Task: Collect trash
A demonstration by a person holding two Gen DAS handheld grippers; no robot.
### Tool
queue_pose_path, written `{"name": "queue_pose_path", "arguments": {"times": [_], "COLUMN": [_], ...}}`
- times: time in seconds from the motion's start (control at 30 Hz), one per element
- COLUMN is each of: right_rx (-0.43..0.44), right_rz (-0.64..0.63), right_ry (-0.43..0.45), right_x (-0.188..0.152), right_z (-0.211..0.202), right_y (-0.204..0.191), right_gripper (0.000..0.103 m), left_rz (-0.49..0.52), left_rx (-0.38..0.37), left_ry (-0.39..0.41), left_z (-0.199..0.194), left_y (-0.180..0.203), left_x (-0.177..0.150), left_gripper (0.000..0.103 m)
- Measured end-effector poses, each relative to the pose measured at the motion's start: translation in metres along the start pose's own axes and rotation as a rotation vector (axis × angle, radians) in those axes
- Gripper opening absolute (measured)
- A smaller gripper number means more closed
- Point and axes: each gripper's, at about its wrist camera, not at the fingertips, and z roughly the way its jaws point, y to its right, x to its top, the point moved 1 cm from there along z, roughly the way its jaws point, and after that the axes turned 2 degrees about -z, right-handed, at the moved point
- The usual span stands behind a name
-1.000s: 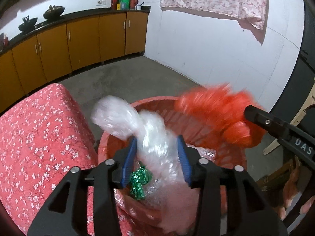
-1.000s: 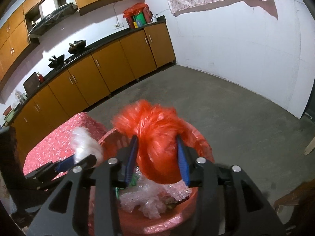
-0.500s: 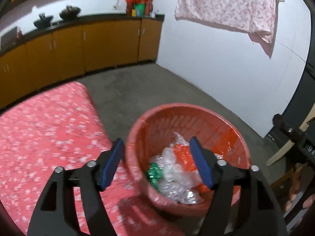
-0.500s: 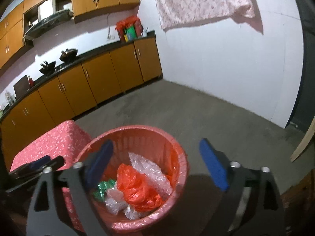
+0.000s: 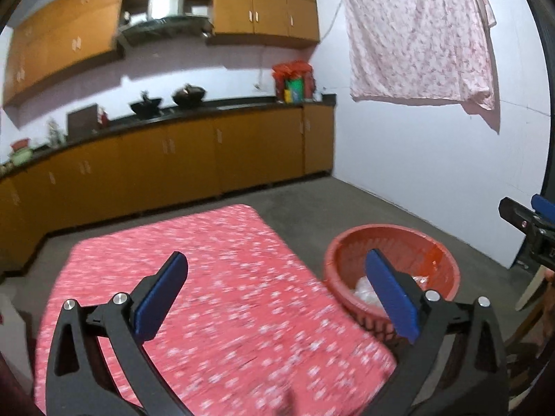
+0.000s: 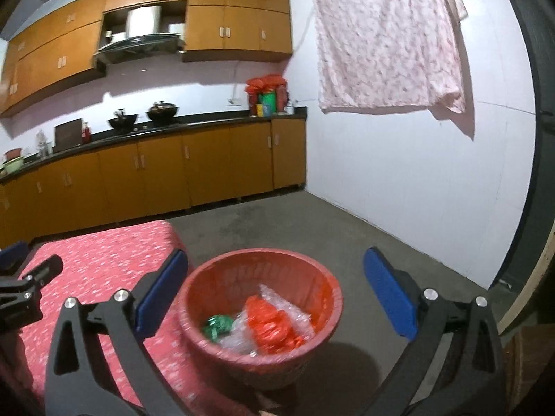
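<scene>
Drop step looks done. Basket (image 6: 260, 312), the red slatted one on the floor, is my landmark for everything below.

Left gripper (image 5: 277, 294): jaws have just been opening and now stand spread wide, nothing between them. It hangs over the table (image 5: 208, 277) with the pink flowered cloth, which sits just beside the basket on its left.

Right gripper (image 6: 274, 291): jaws likewise have just been opening, now fully released, bare. The basket shows through the gap, below and ahead of the pads.

Trash, all inside the basket: an orange plastic bag (image 6: 274, 326) in the middle, clear crumpled plastic (image 6: 284, 305) around and behind it, a small green wad (image 6: 216, 324) at its left. From the left wrist view I see only a scrap of clear plastic (image 5: 364, 286) low in the basket (image 5: 392, 242).

Judgement: both loads are delivered, and the cloth beside the basket shows no loose item. Floor around the basket also looks bare as far as I can see, though motion blur smears the near cloth. Next move calls for scanning wider for remaining rubbish, keeping both jaws wide, and not knocking the basket, which stands close to the table edge.

Writing: none legible now. Containers on the counter (image 6: 173, 128) far behind the basket are too small to read.
</scene>
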Motion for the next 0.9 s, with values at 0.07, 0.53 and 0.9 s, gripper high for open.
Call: {"name": "queue_pose_path", "arguments": {"times": [0.07, 0.53, 0.9], "right_rx": [0.005, 0.064, 0.109], "right_rz": [-0.017, -0.062, -0.075], "right_ry": [-0.006, 0.01, 0.016], "right_x": [-0.004, -0.029, -0.04], "right_z": [-0.015, -0.08, -0.096], "right_y": [-0.01, -0.051, -0.061], "right_gripper": [0.099, 0.099, 0.099], "left_rz": [0.014, -0.045, -0.063], "left_rx": [0.03, 0.097, 0.127], "left_ry": [0.014, 0.044, 0.043], "left_z": [-0.018, -0.075, -0.084], "left_y": [-0.004, -0.026, -0.032], "left_x": [-0.005, -0.029, -0.042], "left_gripper": [0.101, 0.101, 0.101]}}
